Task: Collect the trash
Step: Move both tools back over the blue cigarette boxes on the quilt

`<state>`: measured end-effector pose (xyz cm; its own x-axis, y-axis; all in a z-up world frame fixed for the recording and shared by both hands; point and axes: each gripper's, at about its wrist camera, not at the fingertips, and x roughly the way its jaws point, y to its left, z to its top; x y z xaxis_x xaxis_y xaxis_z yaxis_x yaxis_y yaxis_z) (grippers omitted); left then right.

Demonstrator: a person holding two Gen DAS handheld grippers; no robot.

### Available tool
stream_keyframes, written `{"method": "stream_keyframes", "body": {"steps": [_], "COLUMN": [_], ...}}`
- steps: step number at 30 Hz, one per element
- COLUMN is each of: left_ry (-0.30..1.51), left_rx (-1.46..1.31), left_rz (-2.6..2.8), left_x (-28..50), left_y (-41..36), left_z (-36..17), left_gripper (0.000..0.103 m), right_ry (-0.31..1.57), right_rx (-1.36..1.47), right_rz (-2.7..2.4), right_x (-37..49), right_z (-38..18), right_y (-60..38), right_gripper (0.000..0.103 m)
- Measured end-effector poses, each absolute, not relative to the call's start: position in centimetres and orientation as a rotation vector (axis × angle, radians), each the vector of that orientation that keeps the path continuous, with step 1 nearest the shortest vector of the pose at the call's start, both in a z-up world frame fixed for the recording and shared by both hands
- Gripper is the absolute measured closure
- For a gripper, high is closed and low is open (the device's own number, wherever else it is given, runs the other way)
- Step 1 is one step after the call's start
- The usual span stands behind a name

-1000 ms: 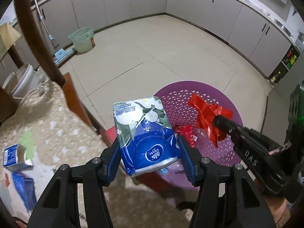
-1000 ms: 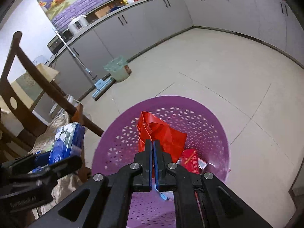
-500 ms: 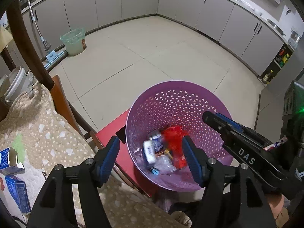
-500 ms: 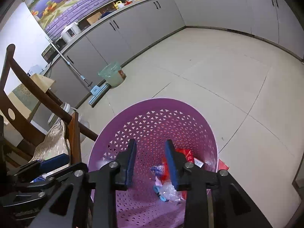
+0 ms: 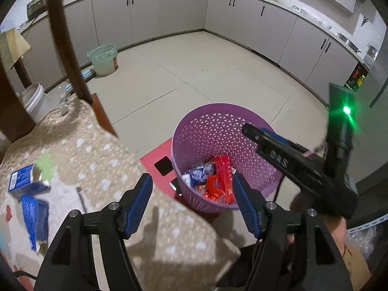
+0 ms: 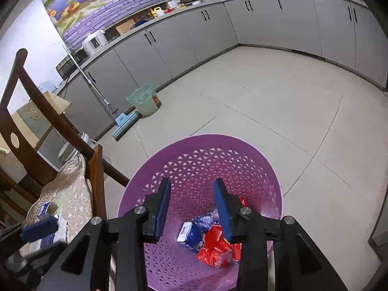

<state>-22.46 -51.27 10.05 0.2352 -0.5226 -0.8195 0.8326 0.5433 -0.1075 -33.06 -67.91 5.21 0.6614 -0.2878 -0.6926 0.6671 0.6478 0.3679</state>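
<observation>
Right gripper [image 6: 191,194], empty and opening, hangs above red wrapper [image 6: 214,247] in purple basket [image 6: 262,169].

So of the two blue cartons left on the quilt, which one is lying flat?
The lower carton, nearer the camera, lies flat with its ribbed blue face up. The other carton, just beyond it, stands with its torn-open top showing.

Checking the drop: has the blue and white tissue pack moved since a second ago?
Yes. The blue and white tissue pack has left the left claw and now lies at the bottom of the purple perforated plastic basket.
</observation>
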Motion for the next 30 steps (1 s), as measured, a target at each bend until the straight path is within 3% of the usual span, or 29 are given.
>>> {"method": "stream_keyframes", "body": {"steps": [8,21,30], "left_ry": [0.928,0.949,0.999], "left_rx": [0.352,0.205,0.084], "left_rz": [-0.893,-0.577,-0.523], "left_x": [-23.1,-17.0,-10.9], "left_y": [-44.0,-29.2,-27.3], "left_z": [11.3,10.5,7.4], "left_gripper": [0.035,0.033,0.031], "right_ry": [0.613,0.559,0.594], "right_rx": [0.596,0.461,0.302], "right_rz": [-0.563,-0.512,-0.394], "right_x": [-32.0,-29.2,-25.8], "right_z": [6.6,9.0,9.0], "right_y": [-65.5,-60.2,-54.4], "right_gripper": [0.058,0.050,0.046]}}
